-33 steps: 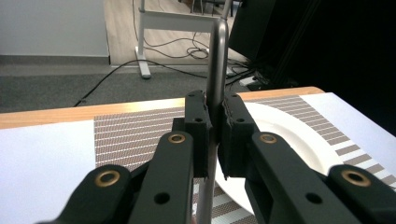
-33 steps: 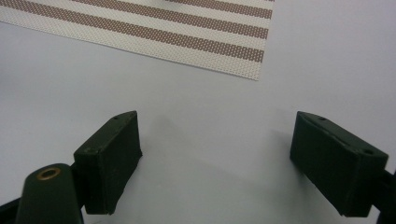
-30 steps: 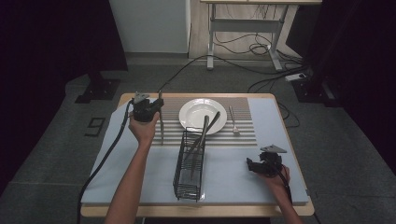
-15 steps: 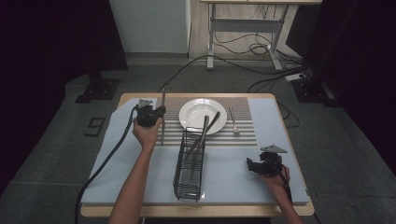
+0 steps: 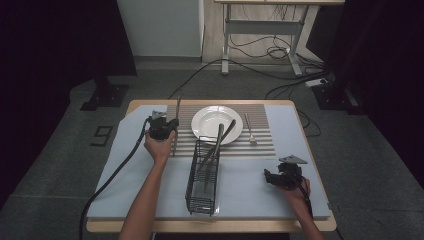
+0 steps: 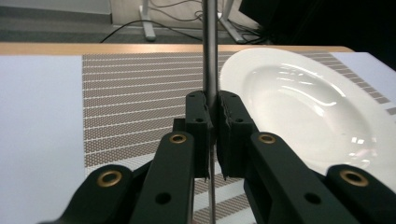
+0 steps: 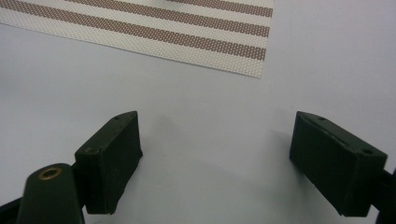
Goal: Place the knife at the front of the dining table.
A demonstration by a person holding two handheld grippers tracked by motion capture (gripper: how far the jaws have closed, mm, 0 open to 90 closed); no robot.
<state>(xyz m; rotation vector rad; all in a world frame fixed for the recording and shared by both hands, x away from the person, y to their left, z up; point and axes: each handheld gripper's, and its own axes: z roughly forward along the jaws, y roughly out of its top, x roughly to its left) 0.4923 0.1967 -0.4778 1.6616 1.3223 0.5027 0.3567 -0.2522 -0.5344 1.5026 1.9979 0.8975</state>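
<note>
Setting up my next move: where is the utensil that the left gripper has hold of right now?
The thin metal utensil stands upright, clamped in the left gripper, over the striped placemat just left of the white plate in the high view.

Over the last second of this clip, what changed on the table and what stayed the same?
The left gripper, shut on a thin metal utensil, carried it from the mat's left edge a little toward the white plate; the utensil now lies along the striped mat just left of the plate. The right gripper kept resting open on the blue cloth. The wire rack, the utensils in it and the fork stayed put.
</note>
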